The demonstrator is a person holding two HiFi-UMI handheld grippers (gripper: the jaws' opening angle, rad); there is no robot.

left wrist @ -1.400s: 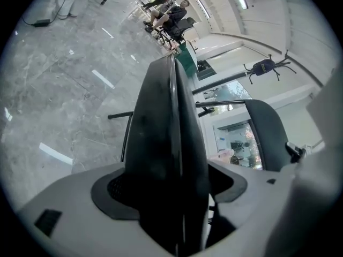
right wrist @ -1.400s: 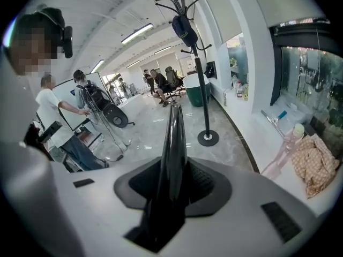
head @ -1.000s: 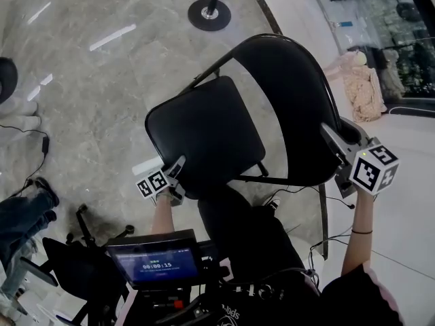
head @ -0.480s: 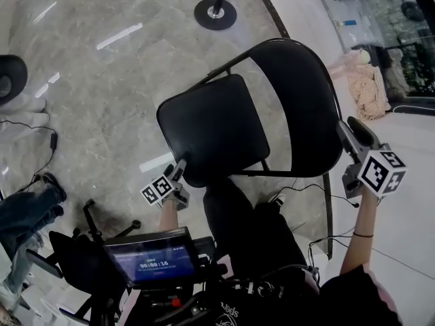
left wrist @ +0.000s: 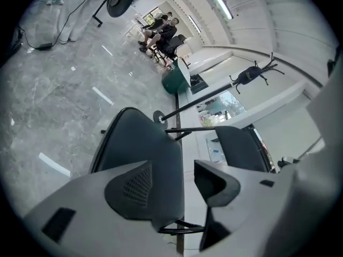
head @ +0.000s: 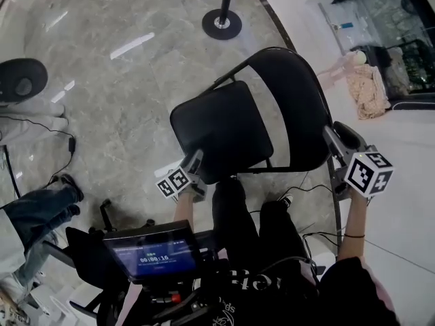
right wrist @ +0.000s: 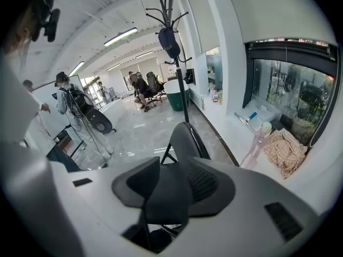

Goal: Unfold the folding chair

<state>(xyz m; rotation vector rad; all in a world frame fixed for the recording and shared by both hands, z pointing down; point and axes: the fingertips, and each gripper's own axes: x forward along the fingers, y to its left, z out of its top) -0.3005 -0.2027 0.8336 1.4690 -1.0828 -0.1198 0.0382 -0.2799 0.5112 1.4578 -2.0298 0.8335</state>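
a black folding chair (head: 234, 111) stands opened out on a grey marble floor (head: 102, 107), its seat (head: 214, 141) folded down in front of the curved backrest (head: 299, 104), just ahead of the person's knees. the left gripper (head: 195, 160) reaches the near edge of the seat. its jaws have just been closing, and the seat's edge stands between them, lying against one pad while a pale gap still shows before the other, so nothing is clamped there. the right gripper (head: 338, 134), tilted downward, is closed on the near side of the backrest. in the right gripper view the padded panel runs edge-on between the two pads and fills the space between them, after those jaws widened a little within the past second. a small screen (head: 156, 253) glows on the rig at the person's chest. a black post base (head: 221, 24) sits on the floor beyond the chair, a beige cloth bundle (head: 367, 90) lies by the glass wall to the right, and a bystander's jeans (head: 34, 212) show at the left edge, near a loose cable (head: 41, 124).
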